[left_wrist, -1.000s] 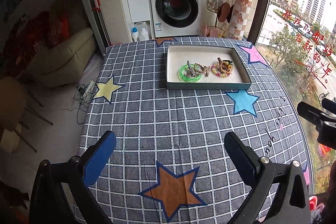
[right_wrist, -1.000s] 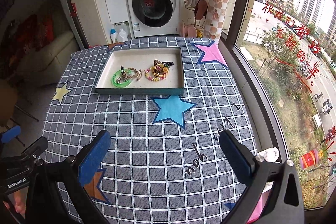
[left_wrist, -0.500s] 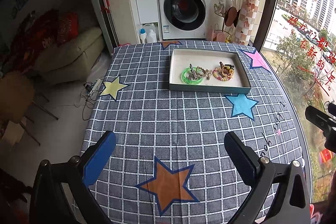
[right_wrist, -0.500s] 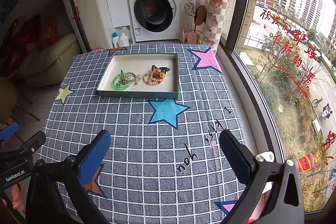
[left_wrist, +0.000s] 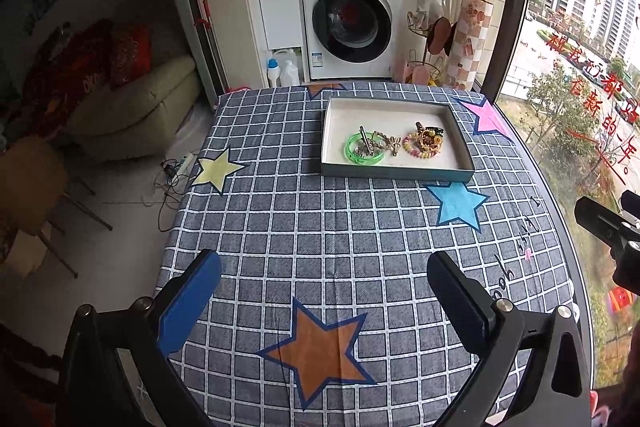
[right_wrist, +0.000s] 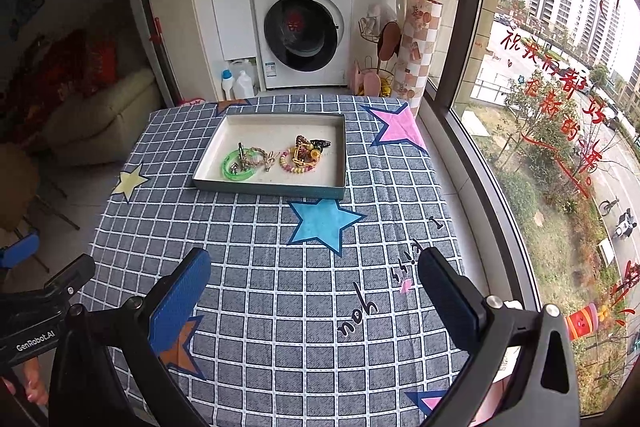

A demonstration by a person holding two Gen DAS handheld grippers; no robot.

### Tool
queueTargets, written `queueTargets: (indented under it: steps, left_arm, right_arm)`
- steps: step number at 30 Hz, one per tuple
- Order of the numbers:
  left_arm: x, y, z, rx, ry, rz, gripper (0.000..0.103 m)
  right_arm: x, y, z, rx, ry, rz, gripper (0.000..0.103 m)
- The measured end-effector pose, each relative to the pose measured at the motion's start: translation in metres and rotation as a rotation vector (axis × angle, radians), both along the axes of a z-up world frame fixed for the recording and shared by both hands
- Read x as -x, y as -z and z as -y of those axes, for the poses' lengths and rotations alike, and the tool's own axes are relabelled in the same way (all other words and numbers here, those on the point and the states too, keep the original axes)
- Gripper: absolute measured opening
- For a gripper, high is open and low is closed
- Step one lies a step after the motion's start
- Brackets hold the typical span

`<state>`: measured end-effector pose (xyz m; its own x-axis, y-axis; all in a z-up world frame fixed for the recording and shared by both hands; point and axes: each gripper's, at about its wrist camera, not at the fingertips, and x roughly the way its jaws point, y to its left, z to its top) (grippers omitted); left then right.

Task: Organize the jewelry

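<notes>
Both wide open, empty: left gripper (left_wrist: 324, 291), right gripper (right_wrist: 314, 281), well short of tray (left_wrist: 394, 174) holding jewelry (left_wrist: 394, 145); best approached slowly, one piece singled out

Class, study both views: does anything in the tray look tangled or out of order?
Yes. In the tray, chains lie across the green bangle, and beaded pieces are heaped beside it, unsorted.
</notes>
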<state>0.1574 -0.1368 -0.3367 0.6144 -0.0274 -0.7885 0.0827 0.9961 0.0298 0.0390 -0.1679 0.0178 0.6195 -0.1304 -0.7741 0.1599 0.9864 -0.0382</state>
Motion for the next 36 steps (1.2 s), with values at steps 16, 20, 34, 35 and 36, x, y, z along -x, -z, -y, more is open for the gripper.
queueTargets:
  steps: [16,20,34,35,36]
  left_arm:
    - [0.0044,-0.0038,-0.0028,0.001,0.018,-0.003,0.103]
    - [0.0051,-0.0042,-0.0028,0.003,0.022,-0.005,0.103]
    - [0.0043,-0.0050,-0.0033,0.007,0.025,-0.007,0.103]
    - [0.0045,-0.0055,-0.0034,0.007,0.025,-0.007,0.103]
    - [0.0044,-0.0056,-0.0034,0.006,0.025,-0.006,0.103]
  right_arm:
    - [0.0022,-0.0019,-0.0044,0.000,0.010,0.001,0.103]
    - [0.0021,-0.0016,-0.0044,0.001,0.010,0.001,0.103]
    - [0.0035,-0.0006,-0.0078,-0.002,0.009,-0.005,0.103]
    - [0.0029,-0.0010,-0.0081,-0.002,0.008,-0.005,0.103]
    - [0.0031,-0.0009,-0.0080,-0.002,0.009,-0.006,0.103]
